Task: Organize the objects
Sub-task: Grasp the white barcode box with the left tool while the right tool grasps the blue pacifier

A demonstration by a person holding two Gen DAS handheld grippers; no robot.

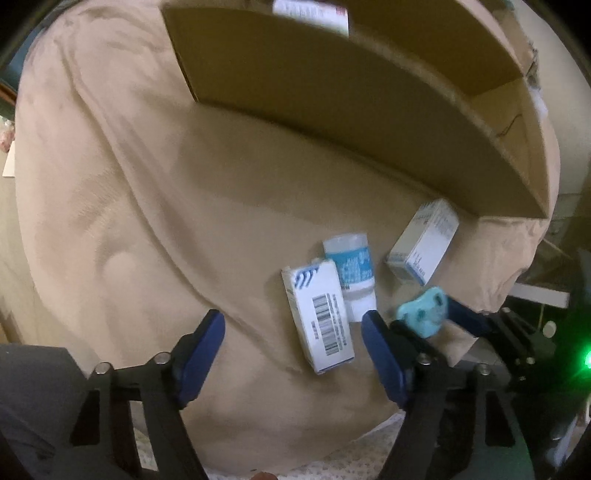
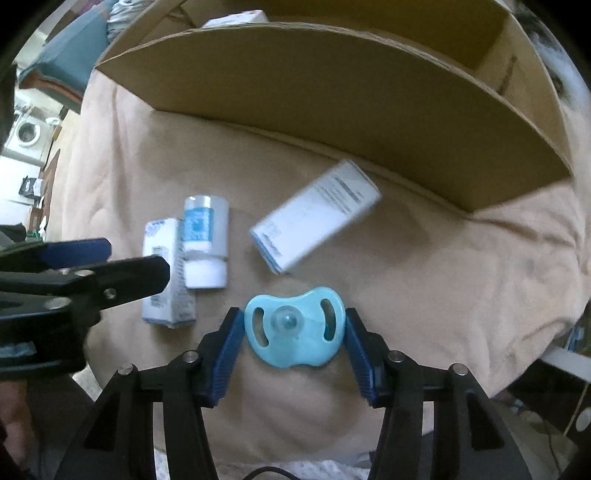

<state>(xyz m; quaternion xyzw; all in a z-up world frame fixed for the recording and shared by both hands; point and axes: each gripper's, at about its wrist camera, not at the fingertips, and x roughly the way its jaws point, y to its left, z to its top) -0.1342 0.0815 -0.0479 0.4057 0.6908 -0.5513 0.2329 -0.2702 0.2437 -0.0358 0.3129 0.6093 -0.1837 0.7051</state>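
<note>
A light blue pacifier (image 2: 295,326) lies on the beige cloth (image 2: 443,277), and my right gripper (image 2: 293,328) is shut on it, a blue pad against each side. In the left wrist view the pacifier (image 1: 421,314) shows beside a right finger (image 1: 465,315). My left gripper (image 1: 293,321) stands open. A white box with a barcode (image 1: 319,317) lies flat between and just ahead of its pads, untouched. In the right wrist view the left gripper (image 2: 136,258) reaches in over that box (image 2: 166,280). A blue-labelled bottle (image 2: 205,240) lies beside it.
A large open cardboard box (image 2: 332,110) stands behind the objects, with a white packet (image 2: 236,18) inside. A second white box (image 2: 314,218) lies tilted near its front wall. The cloth falls away at the right edge (image 1: 517,266). A washing machine (image 2: 26,134) shows far left.
</note>
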